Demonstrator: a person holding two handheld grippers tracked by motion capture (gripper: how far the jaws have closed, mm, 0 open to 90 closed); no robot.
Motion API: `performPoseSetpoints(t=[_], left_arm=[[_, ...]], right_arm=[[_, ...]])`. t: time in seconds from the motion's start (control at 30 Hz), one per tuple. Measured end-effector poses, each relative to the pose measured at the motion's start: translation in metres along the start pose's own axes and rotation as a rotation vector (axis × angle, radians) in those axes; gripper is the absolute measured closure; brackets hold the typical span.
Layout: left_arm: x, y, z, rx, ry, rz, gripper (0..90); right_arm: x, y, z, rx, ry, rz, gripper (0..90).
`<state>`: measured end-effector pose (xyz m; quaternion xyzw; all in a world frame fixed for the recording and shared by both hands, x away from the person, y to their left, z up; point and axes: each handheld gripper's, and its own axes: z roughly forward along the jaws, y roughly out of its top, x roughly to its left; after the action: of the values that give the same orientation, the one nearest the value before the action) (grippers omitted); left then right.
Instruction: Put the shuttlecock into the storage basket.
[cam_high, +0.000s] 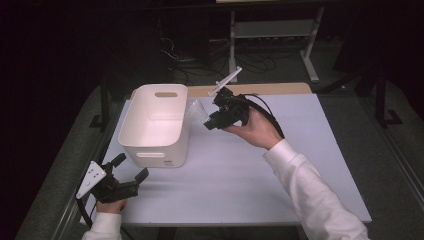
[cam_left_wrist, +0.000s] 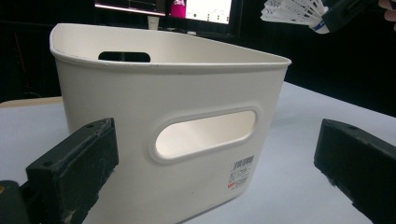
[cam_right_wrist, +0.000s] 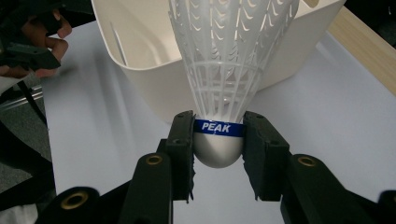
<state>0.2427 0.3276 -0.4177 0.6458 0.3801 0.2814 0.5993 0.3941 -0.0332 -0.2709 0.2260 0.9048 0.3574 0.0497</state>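
A: So, what does the high view give us?

B: A pale table (cam_high: 240, 175) seen from above. A white plastic bin (cam_high: 156, 125) with cut-out handles stands on its far left part. The right gripper (cam_high: 209, 123) is held in the air just right of the bin's rim, in a hand with a white sleeve. Something pale and translucent sits at its jaws, but from up here it is too faint to make out.

A: Does the right gripper view settle that?

B: Yes. There the two black jaws are clamped on the cork base of a white plastic shuttlecock (cam_right_wrist: 229, 60), right at a blue band (cam_right_wrist: 218, 127) printed "PEAK". The skirt points up and away from the camera, toward the bin's wall behind it. The shuttlecock is lifted clear of the table, beside the bin and not inside it.

A: And the left gripper (cam_high: 132, 170)?

B: In the high view it rests low at the table's near left corner, just short of the bin, jaws spread wide with nothing between them. The left gripper view confirms the gap and adds detail: the bin's near wall, its oval handle slot, and a small barcode label (cam_left_wrist: 242, 171). At its top right corner the shuttlecock appears, held aloft.
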Motion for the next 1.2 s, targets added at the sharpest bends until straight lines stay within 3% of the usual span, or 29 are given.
performPoseSetpoints(t=[0.37,1.2], left_arm=[[0.000,0.000,0.000,0.000,0.000,0.001,0.0],[0.000,0.000,0.001,-0.008,-0.005,-0.002,0.0]], right_arm=[[0.003,0.016,0.008,0.003,0.008,-0.053,64.1],[0.008,0.042,0.024,-0.005,0.047,-0.080,64.1]])
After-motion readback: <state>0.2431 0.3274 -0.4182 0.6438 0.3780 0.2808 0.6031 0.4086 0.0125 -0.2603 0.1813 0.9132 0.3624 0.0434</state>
